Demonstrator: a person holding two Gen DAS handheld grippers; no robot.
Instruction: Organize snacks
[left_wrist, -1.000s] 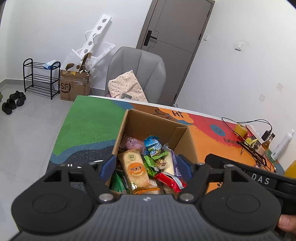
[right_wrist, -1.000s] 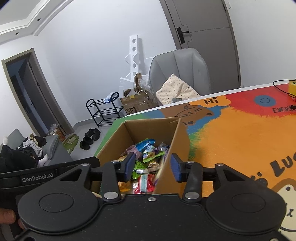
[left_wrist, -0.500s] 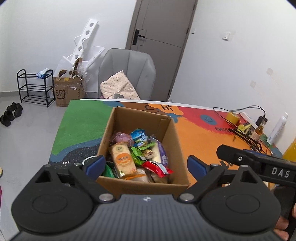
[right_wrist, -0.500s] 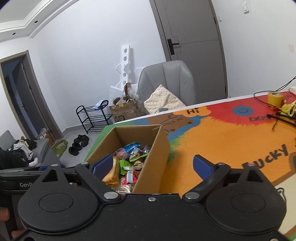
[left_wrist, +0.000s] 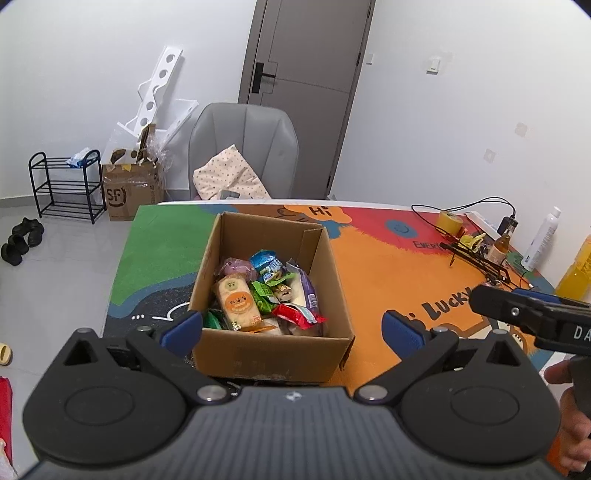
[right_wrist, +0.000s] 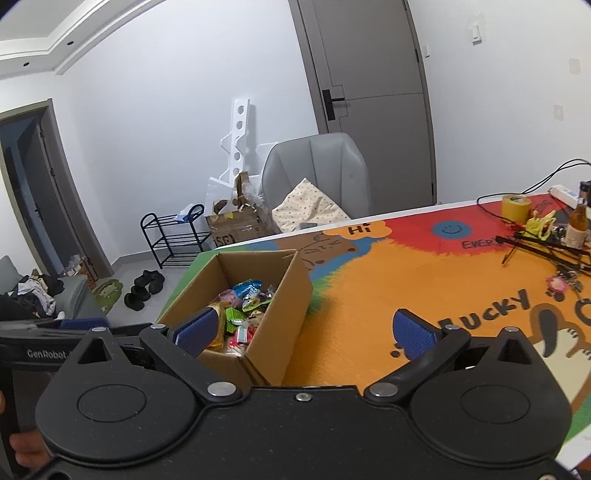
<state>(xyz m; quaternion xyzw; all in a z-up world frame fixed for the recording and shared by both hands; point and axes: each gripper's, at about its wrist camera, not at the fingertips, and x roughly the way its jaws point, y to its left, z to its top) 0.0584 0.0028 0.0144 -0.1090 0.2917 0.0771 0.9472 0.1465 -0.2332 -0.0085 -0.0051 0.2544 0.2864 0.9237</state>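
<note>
An open cardboard box (left_wrist: 271, 352) stands on the colourful table mat, filled with several snack packets (left_wrist: 258, 291), among them an orange-labelled pack (left_wrist: 238, 304) and a red one (left_wrist: 299, 314). My left gripper (left_wrist: 291, 328) is wide open and empty, held above the box's near wall. My right gripper (right_wrist: 306, 332) is wide open and empty, above the box's right side; the box (right_wrist: 280, 314) and its snacks (right_wrist: 243, 306) show at its left finger. The right gripper's body also shows at the right edge of the left wrist view (left_wrist: 532, 314).
The mat (right_wrist: 388, 295) covers the table. At the far right lie a yellow tape roll (right_wrist: 515, 208), cables, a brown bottle (right_wrist: 578, 225), a white bottle (left_wrist: 541, 240) and an orange bottle (left_wrist: 576, 269). A grey chair (left_wrist: 243, 147) stands behind the table.
Both grippers have opened wide and pulled back and up from the box. The box and its snacks now show whole and farther away.
</note>
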